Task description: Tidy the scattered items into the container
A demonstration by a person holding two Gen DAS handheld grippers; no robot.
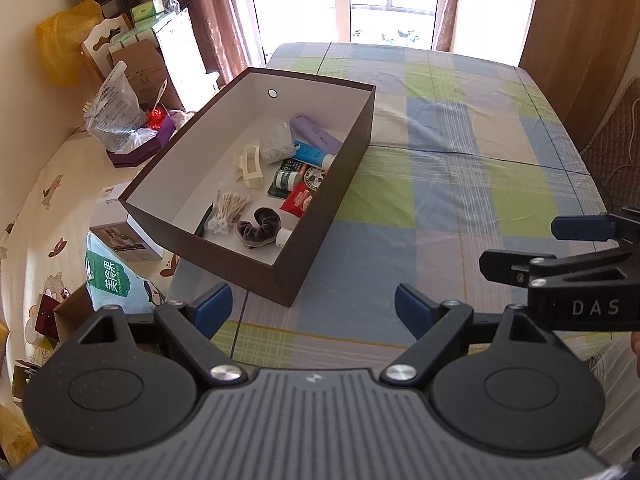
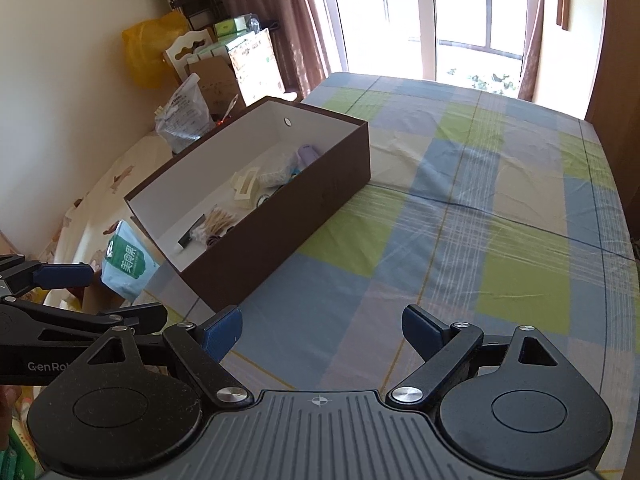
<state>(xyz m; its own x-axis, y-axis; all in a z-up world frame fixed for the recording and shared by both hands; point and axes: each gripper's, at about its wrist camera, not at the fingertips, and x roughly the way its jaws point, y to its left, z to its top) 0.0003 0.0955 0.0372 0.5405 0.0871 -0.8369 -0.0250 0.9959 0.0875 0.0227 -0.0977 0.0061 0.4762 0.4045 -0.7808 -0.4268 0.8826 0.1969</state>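
Observation:
A dark brown box with a white inside stands on the plaid bedspread. In it lie a purple scrunchie, cotton swabs, a cream hair claw, a lilac case, a blue tube, a green packet and a red sachet. My left gripper hangs open and holds nothing, near the box's front corner. In the right wrist view the same box lies ahead to the left, and my right gripper is open with nothing in it.
Left of the box lie a pale blue-green pouch, a small white carton, a purple tray and a clear bag. Cardboard boxes and a yellow bag stand by the wall. Curtains and a bright window lie beyond.

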